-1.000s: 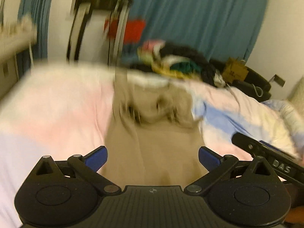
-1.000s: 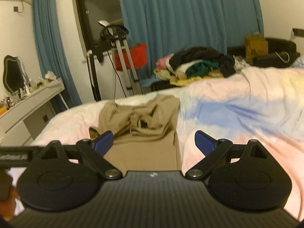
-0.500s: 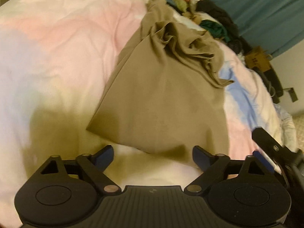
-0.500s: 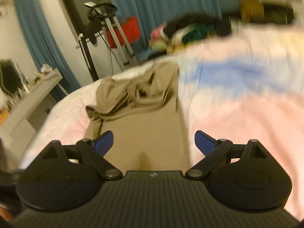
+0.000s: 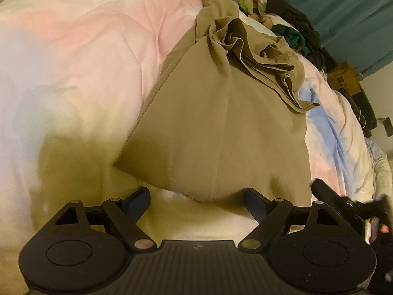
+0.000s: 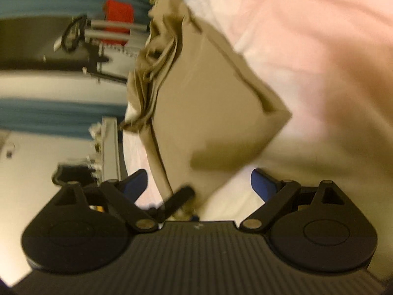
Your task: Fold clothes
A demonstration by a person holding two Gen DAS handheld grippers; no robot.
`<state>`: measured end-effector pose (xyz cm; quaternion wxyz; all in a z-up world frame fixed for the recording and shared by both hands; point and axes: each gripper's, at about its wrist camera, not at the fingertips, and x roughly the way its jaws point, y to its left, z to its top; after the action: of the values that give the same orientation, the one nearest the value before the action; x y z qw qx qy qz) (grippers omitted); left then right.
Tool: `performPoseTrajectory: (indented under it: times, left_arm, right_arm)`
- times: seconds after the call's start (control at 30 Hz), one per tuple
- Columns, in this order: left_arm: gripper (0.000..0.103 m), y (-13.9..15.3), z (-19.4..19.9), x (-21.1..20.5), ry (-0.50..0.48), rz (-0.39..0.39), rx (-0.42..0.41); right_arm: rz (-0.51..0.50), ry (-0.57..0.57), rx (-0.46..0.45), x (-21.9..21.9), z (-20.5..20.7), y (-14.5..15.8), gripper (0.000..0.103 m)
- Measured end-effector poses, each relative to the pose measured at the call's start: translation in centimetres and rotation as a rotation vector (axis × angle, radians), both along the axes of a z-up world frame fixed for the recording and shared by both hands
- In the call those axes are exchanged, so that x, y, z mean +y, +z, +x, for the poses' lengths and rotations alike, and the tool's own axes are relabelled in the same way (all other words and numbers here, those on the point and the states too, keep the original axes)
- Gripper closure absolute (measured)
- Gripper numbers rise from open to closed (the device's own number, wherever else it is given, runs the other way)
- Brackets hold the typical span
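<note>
A tan garment lies on the bed, its near part flat and its far part bunched in folds. My left gripper is open and empty, just above the garment's near edge. My right gripper is open and empty too, rolled sideways, over the same garment near its lower corner. The right wrist view is blurred. Part of the other gripper shows between my right fingers.
The bed has a pastel pink, white and blue duvet. A pile of mixed clothes lies at the far edge before blue curtains. A white dresser and a metal stand are beside the bed.
Both grippers have tipped down from looking across the room and closed in on the garment's near edge. The right gripper has rolled sideways. Both stay open.
</note>
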<state>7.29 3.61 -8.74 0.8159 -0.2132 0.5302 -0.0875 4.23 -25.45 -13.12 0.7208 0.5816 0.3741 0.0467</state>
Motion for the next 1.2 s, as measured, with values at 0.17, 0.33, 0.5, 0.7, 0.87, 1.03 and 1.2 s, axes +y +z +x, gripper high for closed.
performPoseTrajectory:
  times: [0.17,0.33,0.5,0.7,0.87,1.03,1.2]
  left_arm:
    - [0.023,-0.3,0.5,1.4,0.085,-0.069,-0.013]
    - [0.046,-0.6,1.2,2.7,0.172,-0.113,-0.033]
    - [0.082,0.2,0.7,3.5,0.191,-0.124,-0.098]
    - [0.093,1.9,-0.2,3.3,0.185,-0.129,-0.187]
    - [0.094,6.2,-3.3,2.5,0.134,-0.086,-0.363]
    - [0.095,8.7,-6.9,2.2,0.120,-0.095,-0.419]
    - [0.095,8.9,-12.3,2.6,0.088,-0.091,-0.366]
  right_arm:
    - [0.025,-0.120,0.035,-1.0,0.0,-1.6,0.058]
    - [-0.079,-0.120,0.027,-0.7,-0.2,-1.3,0.090]
    - [-0.160,-0.112,-0.044,-1.2,-0.7,0.2,0.093]
    - [-0.181,-0.138,-0.114,-1.8,-1.1,1.8,0.094]
    - [-0.203,-0.146,-0.191,-1.8,-3.7,4.6,0.095]
    - [-0.224,-0.153,-0.269,-1.8,-6.3,7.3,0.095]
    - [-0.269,-0.128,-0.310,-1.8,-11.1,9.6,0.095]
